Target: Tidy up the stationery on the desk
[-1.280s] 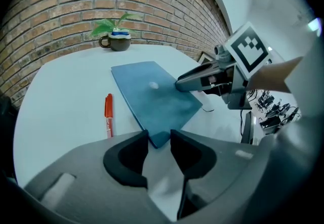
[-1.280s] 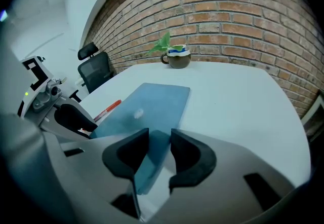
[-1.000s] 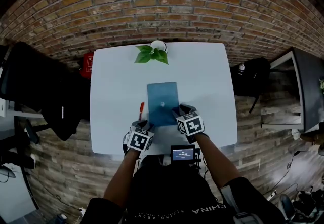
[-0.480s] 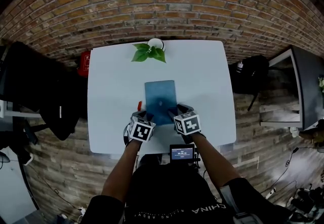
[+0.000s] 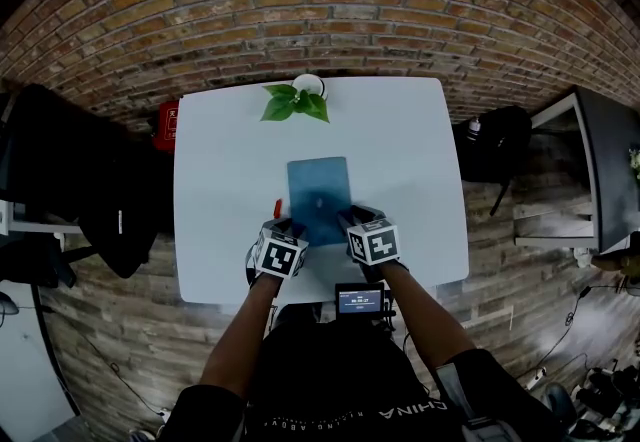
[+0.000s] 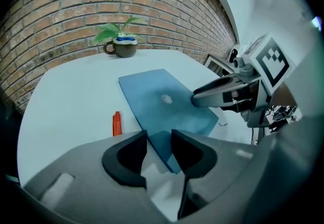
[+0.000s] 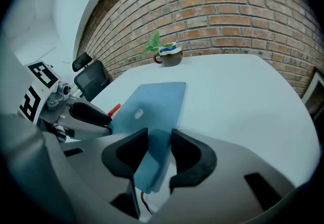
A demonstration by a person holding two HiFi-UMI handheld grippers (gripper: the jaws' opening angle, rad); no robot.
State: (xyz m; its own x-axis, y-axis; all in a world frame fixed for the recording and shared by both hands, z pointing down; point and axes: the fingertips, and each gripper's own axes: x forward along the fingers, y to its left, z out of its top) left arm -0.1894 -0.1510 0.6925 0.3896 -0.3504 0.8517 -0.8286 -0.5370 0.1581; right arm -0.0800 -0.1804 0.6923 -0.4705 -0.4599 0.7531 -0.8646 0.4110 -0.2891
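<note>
A blue notebook [image 5: 319, 192] lies flat in the middle of the white table [image 5: 410, 180]. My left gripper [image 5: 292, 230] stands at its near left corner and my right gripper [image 5: 350, 223] at its near right corner. In the left gripper view that corner [image 6: 161, 142] sits between the jaws of the left gripper [image 6: 159, 139]. In the right gripper view the other corner [image 7: 152, 167] reaches deep between the jaws of the right gripper [image 7: 159, 139]. Both pairs of jaws have just been closing, still apart. An orange pen [image 5: 277, 209] lies left of the notebook.
A potted plant in a mug [image 5: 297, 102] stands at the table's far edge by the brick wall. A black chair [image 5: 70, 180] and a red object [image 5: 168, 125] are left of the table. A small screen device [image 5: 360, 302] hangs at the person's chest.
My left gripper has moved forward and right to the notebook's near left corner, covering part of the pen. The right gripper has stayed at the other corner. The notebook has not shifted.
</note>
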